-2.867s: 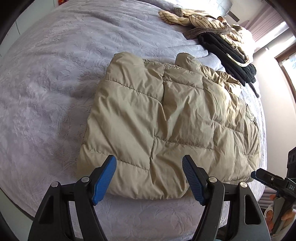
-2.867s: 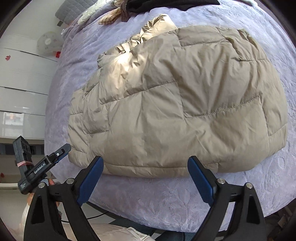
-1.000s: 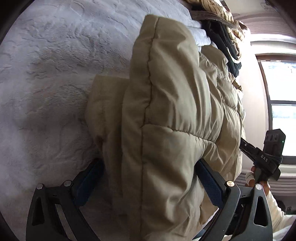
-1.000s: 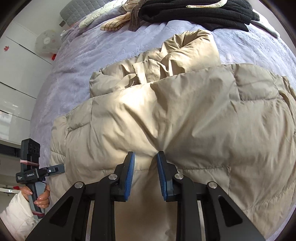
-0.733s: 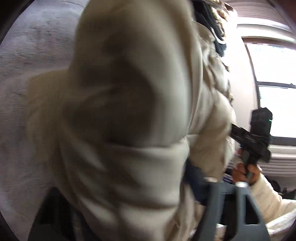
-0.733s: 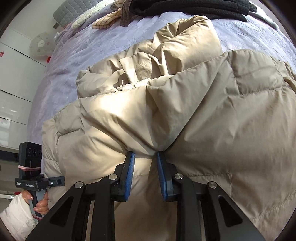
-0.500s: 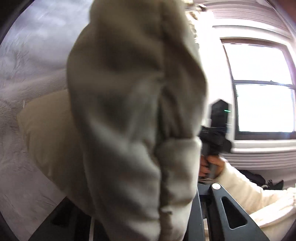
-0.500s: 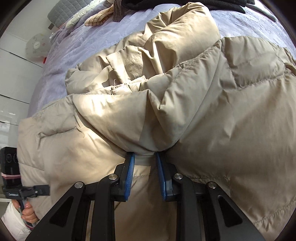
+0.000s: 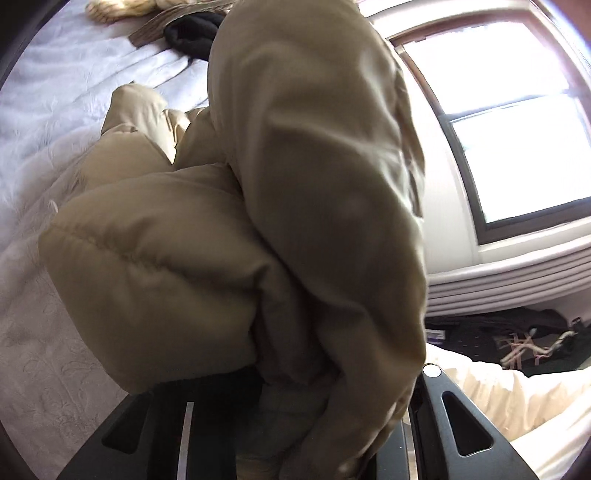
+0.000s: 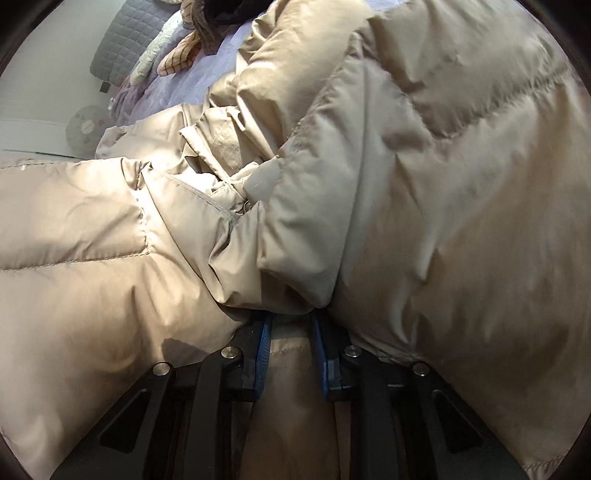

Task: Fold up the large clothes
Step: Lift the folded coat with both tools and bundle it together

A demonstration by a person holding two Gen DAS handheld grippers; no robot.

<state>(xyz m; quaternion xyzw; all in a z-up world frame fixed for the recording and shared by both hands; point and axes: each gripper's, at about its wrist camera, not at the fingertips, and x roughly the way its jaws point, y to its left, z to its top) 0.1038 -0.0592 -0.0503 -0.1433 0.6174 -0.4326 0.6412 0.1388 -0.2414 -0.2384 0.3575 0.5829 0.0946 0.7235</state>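
A bed covered by a pale lilac embossed bedspread is seen along the left side of the left wrist frame. Part of a beige puffer jacket is spread on it at centre left, while the rest is raised off the cover. At the upper edge of that frame a black garment and a cream striped garment are laid on the bedspread, and in the upper left of the right wrist frame a grey quilted pillow is seen at the bed's far end.

Daylight pours through the blown-out window, leaving the near puffer jacket shadowed and slightly motion-blurred. Both fisheye views bend and darken at their rims.
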